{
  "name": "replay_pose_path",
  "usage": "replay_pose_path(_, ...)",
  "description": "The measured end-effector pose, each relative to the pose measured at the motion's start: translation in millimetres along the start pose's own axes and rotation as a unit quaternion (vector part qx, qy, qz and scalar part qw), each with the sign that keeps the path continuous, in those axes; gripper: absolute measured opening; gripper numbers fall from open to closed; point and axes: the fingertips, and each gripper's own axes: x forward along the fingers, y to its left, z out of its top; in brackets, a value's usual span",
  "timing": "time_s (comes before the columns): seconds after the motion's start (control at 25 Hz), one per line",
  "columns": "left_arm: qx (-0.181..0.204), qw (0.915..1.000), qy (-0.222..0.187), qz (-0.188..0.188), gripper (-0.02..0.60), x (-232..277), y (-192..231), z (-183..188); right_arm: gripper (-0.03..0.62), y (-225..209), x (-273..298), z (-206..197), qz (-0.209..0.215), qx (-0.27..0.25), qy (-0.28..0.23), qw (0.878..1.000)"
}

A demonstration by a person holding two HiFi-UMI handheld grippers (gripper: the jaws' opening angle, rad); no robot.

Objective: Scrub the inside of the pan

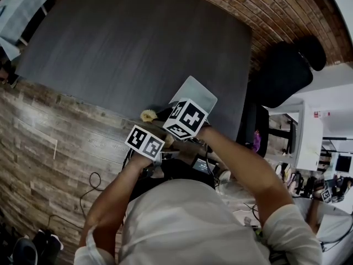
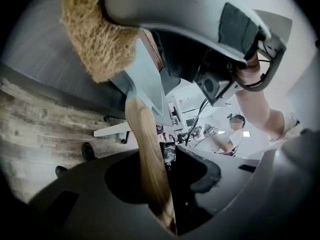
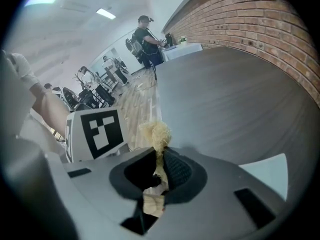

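A brush with a tan bristle head (image 2: 95, 39) and a pale wooden handle (image 2: 147, 154) is up in the air between both grippers, over the table's near edge. My right gripper (image 3: 157, 171) is shut on the brush, with the bristle tuft (image 3: 156, 133) sticking out past its pads. The handle runs down between the jaws of my left gripper (image 2: 160, 181), which stand apart with dark gaps on both sides. In the head view the bristles (image 1: 148, 115) peek out beside the right marker cube (image 1: 186, 118) and the left marker cube (image 1: 146, 142). No pan shows in any view.
A dark grey table (image 1: 138, 43) spreads ahead, with a pale flat panel (image 1: 194, 93) at its near edge under the grippers. Brick wall (image 1: 276, 10) behind, a black chair (image 1: 287, 70) at the right, wood floor (image 1: 55, 142) with cables (image 1: 96, 181). People stand far off (image 3: 147, 39).
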Motion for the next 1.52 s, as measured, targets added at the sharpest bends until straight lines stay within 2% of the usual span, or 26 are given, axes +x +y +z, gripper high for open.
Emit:
replay_pose_path(0.2, -0.008, 0.9999, 0.010, -0.001, 0.151, 0.0, 1.4, -7.0, 0.049, 1.9, 6.8, -24.1, -0.018, -0.011, 0.025, 0.999)
replay_pose_path(0.28, -0.014, 0.9999, 0.006, 0.007, 0.113, -0.9, 5.7, -7.3, 0.049, -1.1, 8.2, -31.2, -0.035, -0.028, 0.042, 0.998)
replay_pose_path(0.36, -0.021, 0.9996, 0.001, 0.021, 0.048, -1.4, 10.3, -6.9, 0.049, -5.3, 8.0, -37.5, -0.053, -0.050, 0.061, 0.995)
replay_pose_path(0.4, -0.022, 0.9994, -0.001, 0.025, 0.042, -1.3, 11.3, -6.7, 0.049, -7.5, 7.7, -39.8, -0.061, -0.060, 0.069, 0.994)
replay_pose_path(0.52, -0.025, 0.9994, -0.005, 0.025, 0.041, 0.1, 10.6, -7.3, 0.049, -13.6, 7.7, -40.6, -0.088, -0.101, 0.090, 0.987)
replay_pose_path(0.68, -0.028, 0.9993, -0.005, 0.024, 0.040, 1.4, 9.2, -7.9, 0.048, -20.8, 11.6, -39.9, -0.119, -0.173, 0.118, 0.971)
replay_pose_path(0.8, -0.029, 0.9992, -0.006, 0.025, 0.040, 2.4, 9.5, -8.3, 0.048, -23.5, 14.9, -37.3, -0.126, -0.194, 0.121, 0.965)
replay_pose_path(1.08, -0.034, 0.9989, -0.015, 0.027, 0.040, 5.5, 9.0, -4.2, 0.048, -28.5, 17.2, -14.9, -0.143, -0.222, 0.099, 0.960)
replay_pose_path(1.28, -0.040, 0.9986, -0.021, 0.026, 0.040, 6.4, 9.5, -3.7, 0.048, -29.3, 12.0, 17.6, -0.165, -0.227, 0.055, 0.958)
replay_pose_path(1.52, -0.051, 0.9982, -0.021, 0.023, 0.040, 8.3, 10.0, -2.8, 0.049, -29.3, -11.1, 49.5, -0.179, -0.166, -0.021, 0.970)
